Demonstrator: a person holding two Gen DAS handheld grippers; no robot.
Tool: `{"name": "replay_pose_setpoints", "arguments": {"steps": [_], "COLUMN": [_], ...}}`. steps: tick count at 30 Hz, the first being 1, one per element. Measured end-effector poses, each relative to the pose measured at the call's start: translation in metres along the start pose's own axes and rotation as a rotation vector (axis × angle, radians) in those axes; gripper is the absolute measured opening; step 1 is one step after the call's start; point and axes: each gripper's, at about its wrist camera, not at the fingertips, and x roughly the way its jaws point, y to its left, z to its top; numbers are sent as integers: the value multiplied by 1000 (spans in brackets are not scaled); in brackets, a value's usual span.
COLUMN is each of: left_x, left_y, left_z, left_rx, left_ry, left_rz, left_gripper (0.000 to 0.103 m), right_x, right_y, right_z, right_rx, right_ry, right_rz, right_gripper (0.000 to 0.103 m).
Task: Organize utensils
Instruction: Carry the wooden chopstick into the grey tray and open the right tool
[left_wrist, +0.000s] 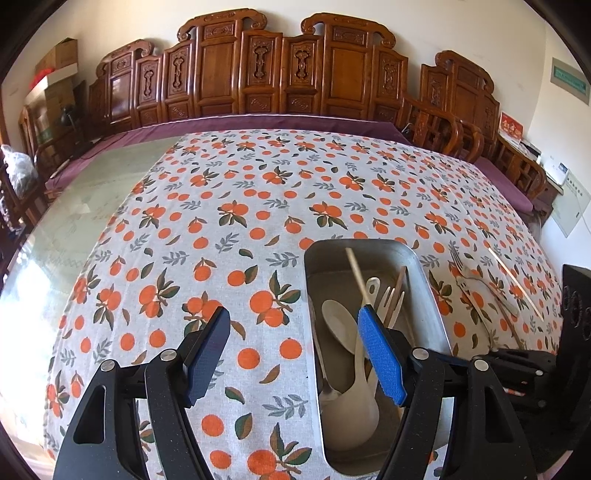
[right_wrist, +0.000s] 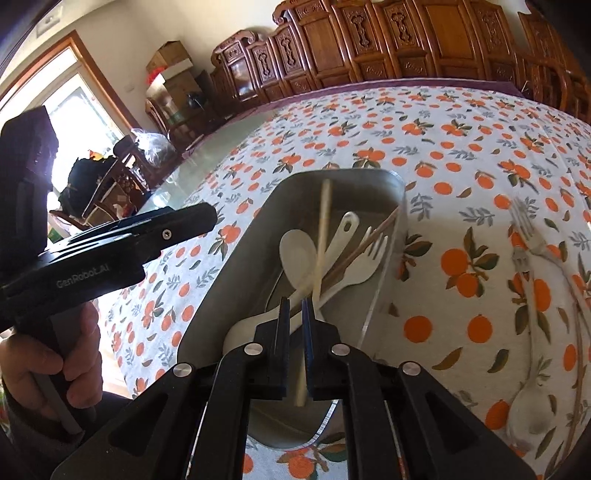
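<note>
Cutlery lay piled in the metal tray on the worktop: pale spoons, a pale fork and a brown chopstick. The right tool was clenched on a pale chopstick angled over the tray, while the left tool was released, spread wide beside it. A metal fork and spoon lay on the cloth to the right.

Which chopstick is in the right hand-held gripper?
The pale chopstick, pinched between the right hand-held gripper fingers and angled over the metal tray. The brown chopstick lies loose in the tray; another lies on the tablecloth.
</note>
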Motion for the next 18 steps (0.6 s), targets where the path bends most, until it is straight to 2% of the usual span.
{"name": "replay_pose_setpoints", "arguments": {"steps": [2, 8, 10, 11, 18], "left_x": [-1, -1, 0, 0, -4], "left_y": [-3, -21, -28, -32, -67], "left_z": [0, -2, -2, -3, -5], "left_rx": [1, 26, 36, 40, 104], "left_ry": [-3, -1, 1, -1, -26], "left_rz": [-4, -38, -55, -62, -98], "left_gripper": [69, 69, 75, 86, 88], "right_x": [-13, -67, -89, -98, -137], "right_y": [-2, -29, -45, -53, -116], "right_z": [2, 12, 16, 17, 11], "right_rx": [-27, -82, -75, -75, -58], "right_ry": [-18, -94, -127, -138, -153], "right_rz": [-11, -124, -168, -190, -347], "right_gripper": [10, 10, 10, 10, 10]}}
